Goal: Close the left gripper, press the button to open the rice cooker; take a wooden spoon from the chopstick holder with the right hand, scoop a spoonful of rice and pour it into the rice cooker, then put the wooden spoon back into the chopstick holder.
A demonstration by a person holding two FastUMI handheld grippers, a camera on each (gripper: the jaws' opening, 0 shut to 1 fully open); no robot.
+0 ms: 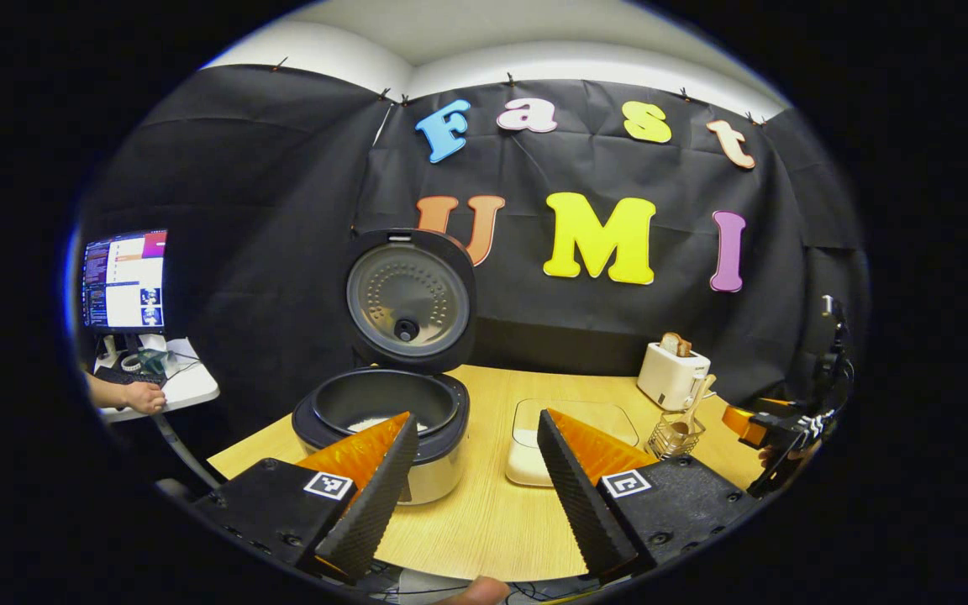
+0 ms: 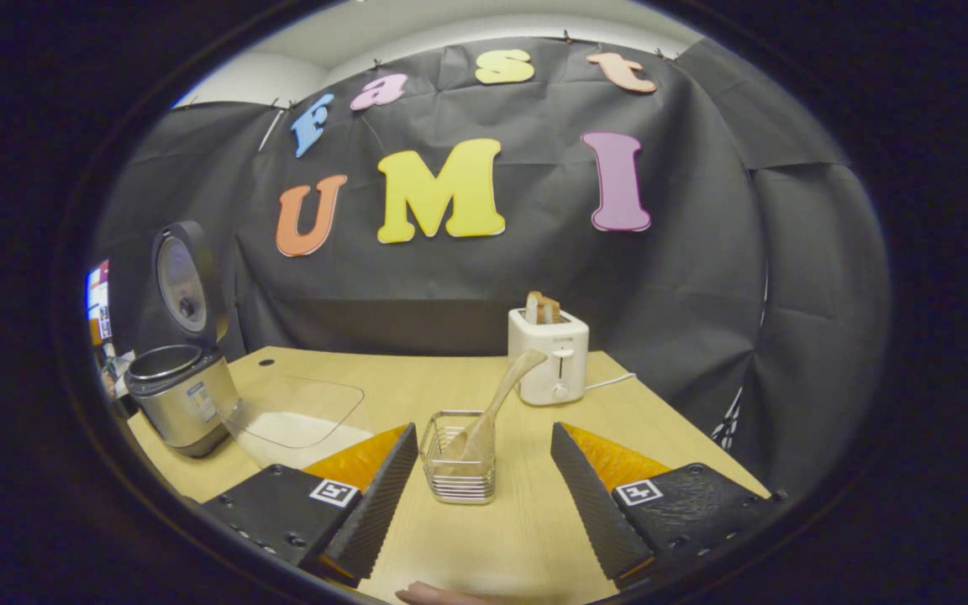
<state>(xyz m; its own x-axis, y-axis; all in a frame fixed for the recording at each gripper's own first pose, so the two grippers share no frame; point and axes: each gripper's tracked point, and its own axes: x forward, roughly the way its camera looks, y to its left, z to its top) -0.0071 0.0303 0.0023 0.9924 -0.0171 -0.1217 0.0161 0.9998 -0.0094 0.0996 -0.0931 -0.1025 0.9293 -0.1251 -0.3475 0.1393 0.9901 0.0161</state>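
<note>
Rice cooker [image 1: 383, 420] lid up, both grippers' jaws apart, wooden spoon [image 2: 497, 403] in chopstick holder [image 2: 457, 458]

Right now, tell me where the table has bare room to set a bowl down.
Free: the near table strip in front of the chopstick holder, between the open right gripper fingers, and the stretch right of the toaster. Crowded: the left side, where rice cooker and rice container sit close.

The rice cooker [image 1: 383, 420] stands at the counter's [image 2: 467, 378] left edge, lid [image 1: 408, 298] upright and open, white rice in its dark pot. Near the right edge, the wire chopstick holder [image 2: 457, 458] holds the wooden spoon [image 2: 497, 402], leaning with its bowl up.
</note>
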